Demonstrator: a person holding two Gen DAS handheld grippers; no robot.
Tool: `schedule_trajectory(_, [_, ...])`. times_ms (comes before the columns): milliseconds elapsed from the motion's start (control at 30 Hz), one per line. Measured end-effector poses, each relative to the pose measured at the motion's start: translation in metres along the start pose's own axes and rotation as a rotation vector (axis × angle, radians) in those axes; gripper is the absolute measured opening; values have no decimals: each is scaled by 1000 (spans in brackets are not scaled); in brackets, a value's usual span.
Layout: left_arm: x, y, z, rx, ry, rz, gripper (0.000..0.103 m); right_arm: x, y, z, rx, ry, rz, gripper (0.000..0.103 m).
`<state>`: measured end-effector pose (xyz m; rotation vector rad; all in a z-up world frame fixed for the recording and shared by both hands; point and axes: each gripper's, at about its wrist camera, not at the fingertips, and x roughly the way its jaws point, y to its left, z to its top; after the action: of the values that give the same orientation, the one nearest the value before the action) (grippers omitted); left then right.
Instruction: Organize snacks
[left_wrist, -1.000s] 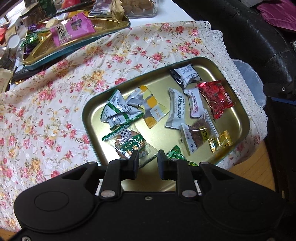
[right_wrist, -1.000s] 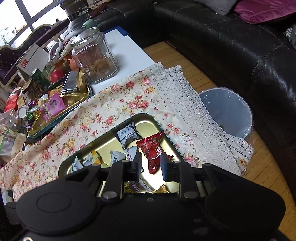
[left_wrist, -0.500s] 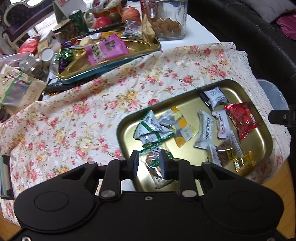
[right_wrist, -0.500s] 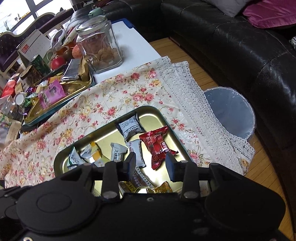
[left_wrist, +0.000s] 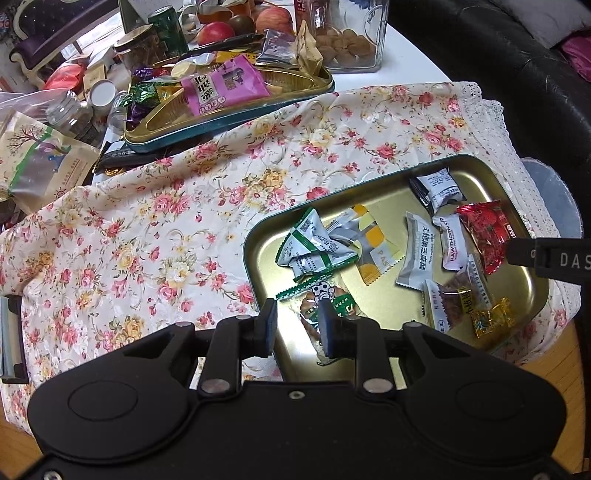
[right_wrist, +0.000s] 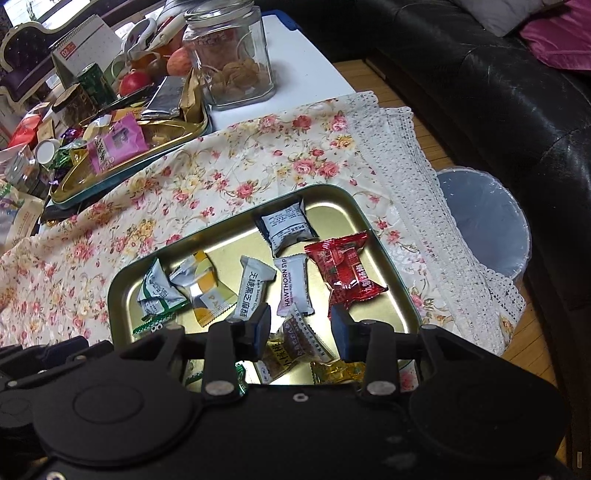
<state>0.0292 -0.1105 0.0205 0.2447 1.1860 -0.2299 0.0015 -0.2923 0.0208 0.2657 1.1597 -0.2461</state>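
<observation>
Nearest to us, the matte black left gripper (left_wrist: 294, 325) has its jaws a narrow gap apart with nothing clamped, having just opened a little; it hangs over the near rim of the shallow gold-coloured rounded-rectangle metal tray (left_wrist: 258, 243), above a crinkly green-and-clear packet of nuts (left_wrist: 334, 299). The matte black right gripper (right_wrist: 300, 329) has jaws that have just spread wider, also empty, above a clear plastic packet of brown snack (right_wrist: 303, 338) and a shiny gold foil candy (right_wrist: 338, 369).

Further into the tray lie glossy pillow-shaped wrappers: a white-and-green sachet (left_wrist: 314, 245), a yellow-and-grey sachet with zigzag ends (left_wrist: 373, 243), a grey-white bar wrapper (right_wrist: 253, 286), a white wrapper printed HAWTHORN (right_wrist: 293, 284), a red twisted-end foil candy (right_wrist: 343, 273) and a black-and-white puffed packet (right_wrist: 286, 227).

The tray rests on a floral cloth with a lace border (left_wrist: 147, 229) covering the counter (right_wrist: 310, 62). Beyond it we see a second gold tin tray with teal sides (left_wrist: 229, 118) holding a pink packet (left_wrist: 221, 86), then a square clear glass jar of walnuts (right_wrist: 232, 62). A pale lined bin (right_wrist: 484, 218) stands off the cloth's edge.
</observation>
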Motion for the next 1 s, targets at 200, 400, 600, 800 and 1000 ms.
schedule_trajectory(200, [0,0,0,-5,0,0,34,5,2,1,-1,7,1,38])
schedule_trajectory(400, [1,0,-1,1,0,3,34,8,2,2,-1,8,6,38])
schedule_trajectory(600, [1,-2,-1,11,-2,1,35,11,4,3,0,10,12,38])
schedule_trajectory(800, [0,-1,-2,10,-9,-1,35,12,5,4,-2,10,16,38])
schedule_trajectory(1000, [-1,-1,-2,11,-9,1,35,12,7,4,-7,12,18,38])
